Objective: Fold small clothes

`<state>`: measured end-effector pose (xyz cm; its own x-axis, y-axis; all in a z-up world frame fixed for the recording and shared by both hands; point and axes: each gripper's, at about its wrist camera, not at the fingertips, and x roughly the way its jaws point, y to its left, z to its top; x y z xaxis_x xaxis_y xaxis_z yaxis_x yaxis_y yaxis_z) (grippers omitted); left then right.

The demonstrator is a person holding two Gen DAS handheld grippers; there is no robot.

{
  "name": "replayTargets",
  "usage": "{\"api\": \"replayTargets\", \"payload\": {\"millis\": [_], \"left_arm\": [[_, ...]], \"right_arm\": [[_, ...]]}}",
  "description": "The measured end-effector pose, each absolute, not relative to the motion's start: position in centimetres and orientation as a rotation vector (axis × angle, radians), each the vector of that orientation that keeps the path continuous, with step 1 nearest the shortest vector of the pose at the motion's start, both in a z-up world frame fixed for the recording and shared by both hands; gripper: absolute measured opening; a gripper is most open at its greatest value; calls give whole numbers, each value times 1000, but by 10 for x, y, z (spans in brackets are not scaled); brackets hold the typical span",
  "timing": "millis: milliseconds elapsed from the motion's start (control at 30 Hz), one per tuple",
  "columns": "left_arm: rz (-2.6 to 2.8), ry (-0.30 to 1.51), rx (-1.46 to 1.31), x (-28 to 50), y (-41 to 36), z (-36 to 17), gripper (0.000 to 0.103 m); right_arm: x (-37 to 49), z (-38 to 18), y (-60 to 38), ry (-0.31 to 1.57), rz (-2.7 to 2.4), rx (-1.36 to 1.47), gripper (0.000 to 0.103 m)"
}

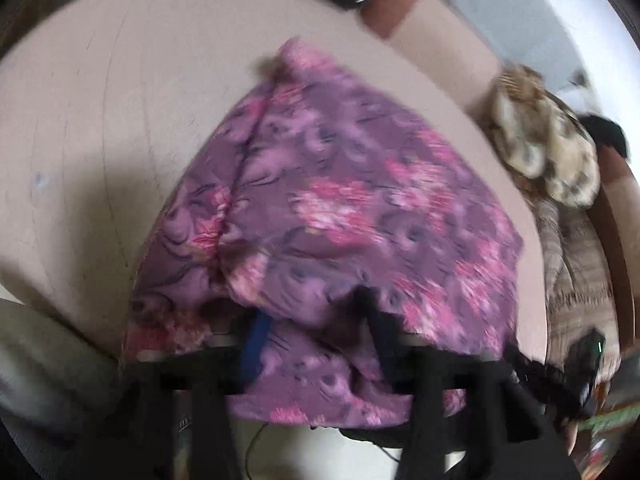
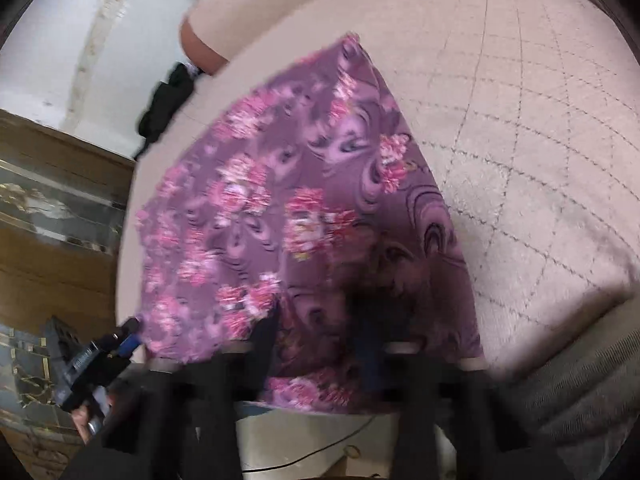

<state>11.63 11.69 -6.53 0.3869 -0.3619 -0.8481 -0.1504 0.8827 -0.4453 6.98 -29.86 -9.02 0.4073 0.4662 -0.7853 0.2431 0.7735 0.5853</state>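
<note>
You are holding a purple garment with pink flowers [image 1: 340, 208] by its near edge, one gripper at each corner. It is lying spread over a beige quilted cushion surface [image 1: 120, 120], its far corner pointing toward twelve o'clock and its near hem hanging over the front edge at six o'clock.

Your left gripper [image 1: 316, 312] is pinching the cloth; its jaws are nearly closed, with fabric bunching between the blue pad and the black one. Your right gripper [image 2: 316, 320] is doing the same, jaws almost together on the hem.

In the right wrist view, the left gripper is showing at eight o'clock. In the left wrist view, a mottled brown and cream cloth [image 1: 548, 152] is lying at two o'clock, beside the garment. Both views are blurring.
</note>
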Motion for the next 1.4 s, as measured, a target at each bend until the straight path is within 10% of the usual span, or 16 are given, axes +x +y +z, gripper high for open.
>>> {"api": "replayTargets", "payload": {"millis": [533, 633, 800, 1000, 1400], "left_arm": [[-96, 1139, -320, 83, 107, -52, 14], [-58, 1165, -386, 86, 117, -52, 41], [-62, 1005, -476, 69, 144, -18, 57], [40, 1018, -315, 100, 155, -5, 82], [-145, 1192, -534, 116, 160, -68, 82]], "right_arm": [[56, -65, -285, 1129, 19, 375, 11], [55, -73, -291, 1172, 34, 431, 19], [39, -48, -296, 1043, 91, 492, 55], [33, -8, -289, 894, 215, 538, 70], [145, 21, -152, 1088, 731, 595, 77]]}}
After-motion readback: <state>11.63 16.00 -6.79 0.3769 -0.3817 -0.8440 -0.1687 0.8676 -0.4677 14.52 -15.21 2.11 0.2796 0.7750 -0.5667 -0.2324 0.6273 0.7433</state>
